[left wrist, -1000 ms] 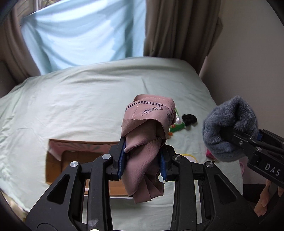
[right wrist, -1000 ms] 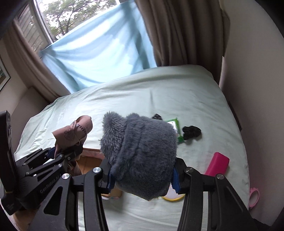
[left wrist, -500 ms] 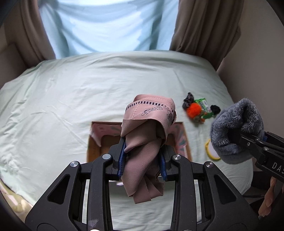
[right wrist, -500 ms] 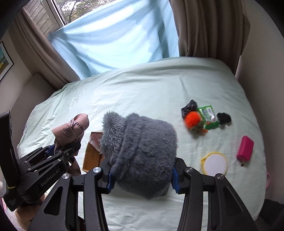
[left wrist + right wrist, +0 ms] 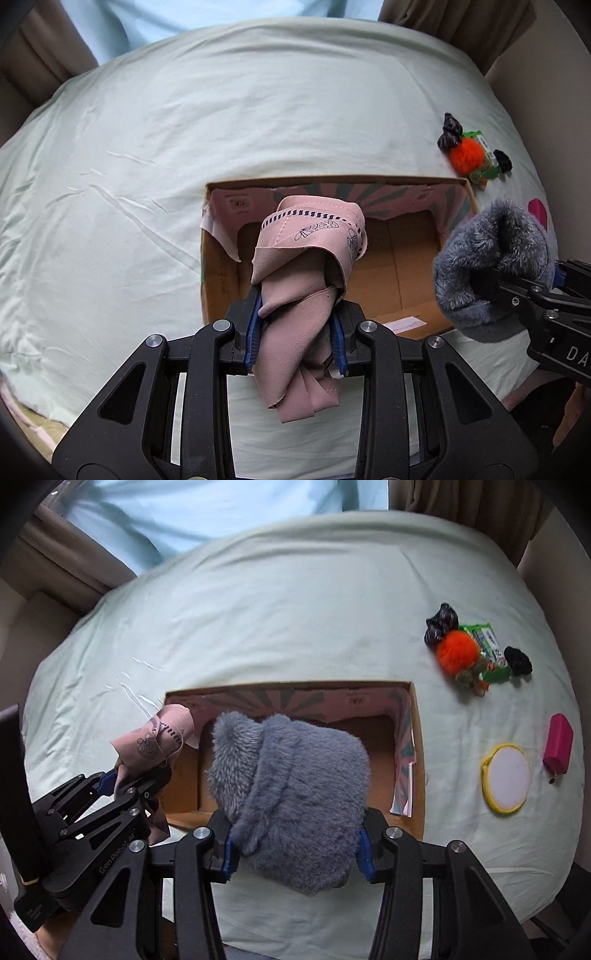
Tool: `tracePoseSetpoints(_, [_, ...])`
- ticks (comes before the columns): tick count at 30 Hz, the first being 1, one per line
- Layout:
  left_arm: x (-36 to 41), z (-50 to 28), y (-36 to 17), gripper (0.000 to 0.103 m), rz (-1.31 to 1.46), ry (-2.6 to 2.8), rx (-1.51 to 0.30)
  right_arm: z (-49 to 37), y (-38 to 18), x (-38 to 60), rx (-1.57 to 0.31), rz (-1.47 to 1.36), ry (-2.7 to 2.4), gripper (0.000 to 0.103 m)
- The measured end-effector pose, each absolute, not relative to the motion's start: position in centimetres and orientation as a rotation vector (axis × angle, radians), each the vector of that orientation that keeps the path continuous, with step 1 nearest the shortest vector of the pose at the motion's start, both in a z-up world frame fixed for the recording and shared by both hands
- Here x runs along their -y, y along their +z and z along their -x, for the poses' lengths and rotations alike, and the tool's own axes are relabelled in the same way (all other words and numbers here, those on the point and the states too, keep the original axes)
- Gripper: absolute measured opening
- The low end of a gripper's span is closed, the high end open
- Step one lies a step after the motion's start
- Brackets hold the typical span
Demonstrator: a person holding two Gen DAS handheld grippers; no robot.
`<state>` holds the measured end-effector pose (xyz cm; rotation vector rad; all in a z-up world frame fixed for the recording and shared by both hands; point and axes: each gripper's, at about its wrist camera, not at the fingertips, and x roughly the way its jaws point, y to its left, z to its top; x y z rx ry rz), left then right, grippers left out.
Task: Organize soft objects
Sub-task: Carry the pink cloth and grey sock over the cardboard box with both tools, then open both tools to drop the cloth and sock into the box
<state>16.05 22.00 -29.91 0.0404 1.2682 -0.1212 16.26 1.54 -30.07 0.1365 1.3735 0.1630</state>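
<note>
My left gripper (image 5: 295, 339) is shut on a bunched pink cloth (image 5: 306, 273) with dark printed trim, held above the open cardboard box (image 5: 221, 273) on the bed. My right gripper (image 5: 293, 843) is shut on a fluffy grey plush item (image 5: 291, 794), also hanging over the box (image 5: 417, 760). In the left wrist view the grey plush (image 5: 487, 269) shows at the right, over the box's right end. In the right wrist view the pink cloth (image 5: 155, 742) shows at the left, over the box's left end. The box floor looks bare where it shows.
The box rests on a pale green bedsheet (image 5: 129, 166). To its right lie an orange pom-pom (image 5: 458, 651), dark scrunchies (image 5: 441, 622), a green packet (image 5: 484, 637), a yellow-rimmed round mirror (image 5: 506, 775) and a pink pouch (image 5: 557, 744). Curtains and a wall border the bed.
Both grippers have tilted downward and come in over the bed, so the box now lies directly beneath them. Each keeps hold of its item.
</note>
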Motion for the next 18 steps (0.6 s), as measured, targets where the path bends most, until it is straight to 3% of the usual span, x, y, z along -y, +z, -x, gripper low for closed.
tracePoseSetpoints(18, [-20.4, -19.5, -39.8, 0.028, -0.013, -0.071, -1.577, -21.6, -40.6, -0.5, -1.664, -0.093, 0.208, 0.045])
